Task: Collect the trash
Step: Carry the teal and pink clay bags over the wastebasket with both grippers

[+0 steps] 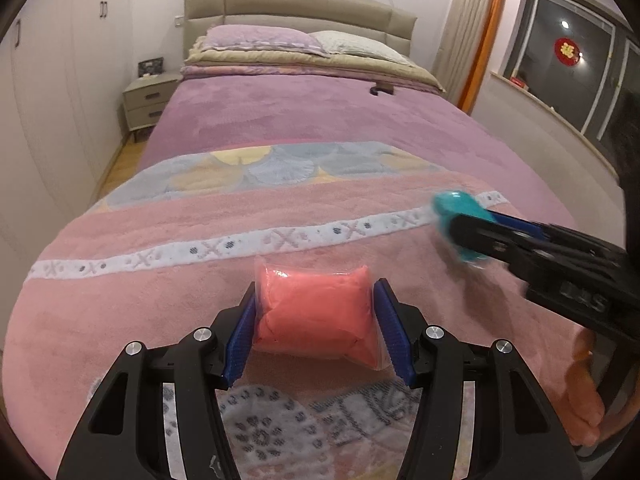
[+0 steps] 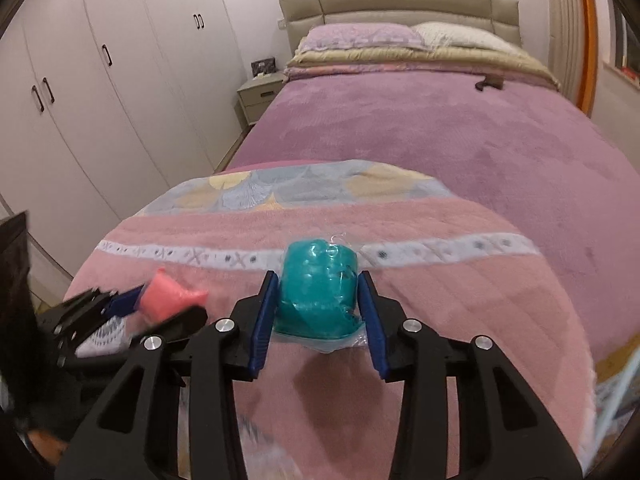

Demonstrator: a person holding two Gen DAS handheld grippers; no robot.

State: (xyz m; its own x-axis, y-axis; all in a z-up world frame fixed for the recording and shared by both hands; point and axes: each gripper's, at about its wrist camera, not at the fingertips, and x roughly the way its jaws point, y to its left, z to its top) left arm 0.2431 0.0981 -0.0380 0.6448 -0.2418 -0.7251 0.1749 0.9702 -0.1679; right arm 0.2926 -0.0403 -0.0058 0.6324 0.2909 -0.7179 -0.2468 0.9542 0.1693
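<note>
A pink plastic-wrapped packet (image 1: pixel 316 316) sits between the blue pads of my left gripper (image 1: pixel 316 292), which is shut on it and pinches its sides just above the pink blanket (image 1: pixel 120 272). A teal plastic-wrapped packet (image 2: pixel 316 292) is squeezed between the pads of my right gripper (image 2: pixel 318 280), close over the blanket (image 2: pixel 460 300). In the left wrist view the right gripper (image 1: pixel 460 232) reaches in from the right with the teal packet (image 1: pixel 452 204), blurred. In the right wrist view the left gripper (image 2: pixel 160 300) shows at the lower left with the pink packet (image 2: pixel 168 294).
The bed (image 1: pixel 300 112) runs back to pillows (image 1: pixel 260 38) and a beige headboard (image 1: pixel 300 8). A small dark object (image 1: pixel 382 89) lies far back on the cover. A nightstand (image 1: pixel 146 100) and white wardrobes (image 2: pixel 100 80) stand at the left, a window (image 1: pixel 572 64) at the right.
</note>
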